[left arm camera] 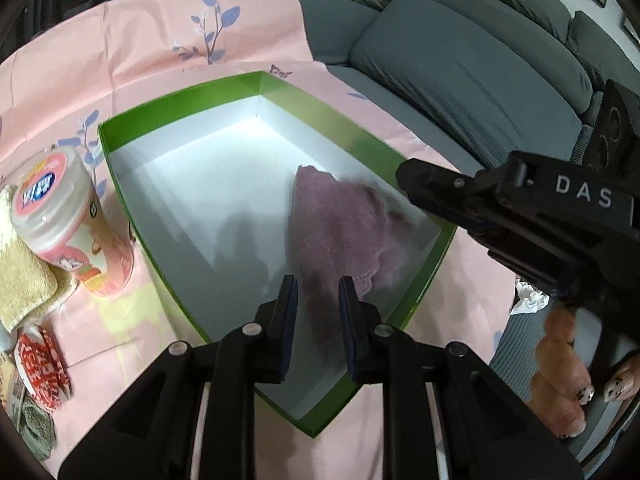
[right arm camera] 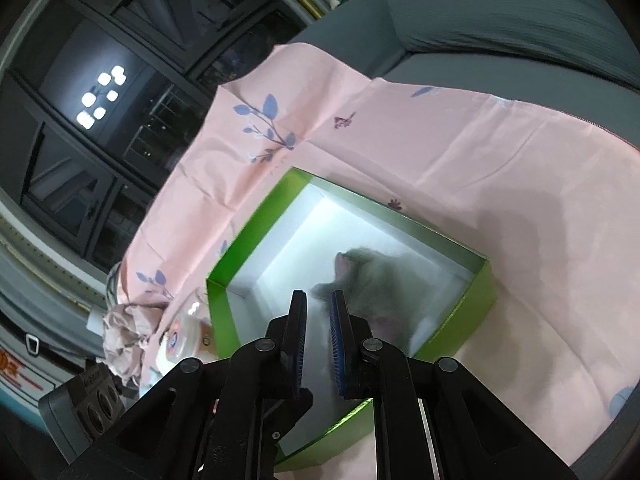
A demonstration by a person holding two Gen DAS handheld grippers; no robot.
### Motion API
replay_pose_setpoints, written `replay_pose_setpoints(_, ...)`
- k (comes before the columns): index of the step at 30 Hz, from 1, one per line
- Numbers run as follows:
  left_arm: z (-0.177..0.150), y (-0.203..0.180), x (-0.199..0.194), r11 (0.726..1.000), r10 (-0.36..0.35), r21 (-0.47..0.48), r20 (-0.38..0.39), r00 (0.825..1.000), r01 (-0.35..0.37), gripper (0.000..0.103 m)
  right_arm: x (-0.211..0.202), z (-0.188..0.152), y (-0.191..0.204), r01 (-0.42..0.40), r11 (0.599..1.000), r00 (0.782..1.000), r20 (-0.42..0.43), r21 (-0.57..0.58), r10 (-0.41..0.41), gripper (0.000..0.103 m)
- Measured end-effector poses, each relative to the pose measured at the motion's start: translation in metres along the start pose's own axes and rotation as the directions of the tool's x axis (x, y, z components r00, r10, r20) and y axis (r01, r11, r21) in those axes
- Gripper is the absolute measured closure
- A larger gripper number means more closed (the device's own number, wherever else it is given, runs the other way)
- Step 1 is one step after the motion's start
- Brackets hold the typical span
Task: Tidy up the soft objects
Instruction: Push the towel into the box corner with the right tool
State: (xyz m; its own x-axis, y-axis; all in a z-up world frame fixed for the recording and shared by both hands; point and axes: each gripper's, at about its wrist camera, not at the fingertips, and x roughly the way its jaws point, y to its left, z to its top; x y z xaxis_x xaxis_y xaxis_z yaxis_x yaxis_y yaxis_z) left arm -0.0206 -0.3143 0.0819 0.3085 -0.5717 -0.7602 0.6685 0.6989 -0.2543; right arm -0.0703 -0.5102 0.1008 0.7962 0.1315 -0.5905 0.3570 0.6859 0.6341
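left claw (left arm camera: pixel 316 286) narrow gap, empty, above mauve fluffy cloth (left arm camera: pixel 340 224) lying in green-walled white cardboard box (left arm camera: pixel 120 184) | right claw (right arm camera: pixel 320 300) narrow gap, empty, over same box | judgement: cloth placed; lift clear of box wall | next likely beige knitted cloth (left arm camera: pixel 22 276), pink lidded tub (left arm camera: pixel 72 224) leans on it, in the way | pink floral sheet (left arm camera: pixel 160 32) covers surface

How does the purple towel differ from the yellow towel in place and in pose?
The purple towel lies inside the green box, spread loose and crumpled; the yellow towel lies outside it on the pink cloth, folded thick, beside the pink tub. The purple one sits just ahead of the left gripper; the yellow one is far aside. Both look like terry.
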Motion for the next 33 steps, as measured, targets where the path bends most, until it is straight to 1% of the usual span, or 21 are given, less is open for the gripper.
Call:
replay_pose_setpoints(1,-0.001,0.0,0.0,1.0,-0.001,0.001,0.001,1.0,0.001,0.084,0.001,0.0,-0.001,0.007,1.0,1.0,-0.005,0.001,-0.007,0.078)
replay_pose_setpoints(2,-0.002,-0.001,-0.001,1.0,0.001,0.006,0.003,1.0,-0.001,0.084,0.001,0.0,-0.002,0.016,1.0,1.0,-0.01,0.003,-0.016,0.069)
replay_pose_setpoints(3,-0.003,-0.003,-0.002,1.0,0.001,0.009,0.003,1.0,-0.001,0.084,0.002,0.0,-0.003,0.019,1.0,1.0,-0.013,0.007,-0.019,0.05)
replay_pose_setpoints(4,-0.004,-0.004,-0.002,1.0,-0.002,0.01,-0.001,1.0,0.002,0.084,0.002,-0.001,-0.004,0.018,1.0,1.0,-0.015,0.014,-0.018,0.04)
replay_pose_setpoints(7,-0.005,-0.004,-0.002,1.0,0.004,0.013,-0.004,1.0,-0.004,0.084,0.0,-0.002,-0.006,-0.008,1.0,1.0,-0.023,0.028,0.009,0.039)
replay_pose_setpoints(11,-0.009,-0.003,-0.007,0.999,0.027,0.019,0.01,1.0,-0.027,0.084,-0.001,-0.002,-0.007,0.013,0.999,1.0,-0.028,0.036,-0.012,0.039)
replay_pose_setpoints(13,-0.01,0.001,-0.009,0.999,0.041,0.002,0.012,0.999,-0.041,0.084,-0.002,-0.003,-0.008,0.016,0.999,1.0,-0.025,0.044,-0.014,0.039)
replay_pose_setpoints(16,-0.012,0.004,-0.01,1.0,0.026,-0.002,0.013,1.0,-0.026,0.084,-0.004,-0.007,-0.013,0.001,0.997,1.0,-0.009,0.083,0.0,0.039)
replay_pose_setpoints(20,-0.015,0.001,-0.012,0.997,0.069,0.032,0.027,0.997,-0.07,0.084,-0.006,-0.008,-0.016,-0.02,0.993,0.999,-0.027,0.116,0.023,0.039)
replay_pose_setpoints(25,-0.015,0.008,-0.014,0.998,0.059,0.011,0.021,0.998,-0.06,0.084,-0.011,-0.017,-0.016,-0.034,0.991,0.999,-0.025,0.127,0.038,0.039)
replay_pose_setpoints(33,-0.015,0.009,-0.015,0.997,0.077,0.01,0.018,0.997,-0.077,0.084,-0.017,-0.029,-0.012,-0.047,0.989,0.999,-0.014,0.141,0.05,0.04)
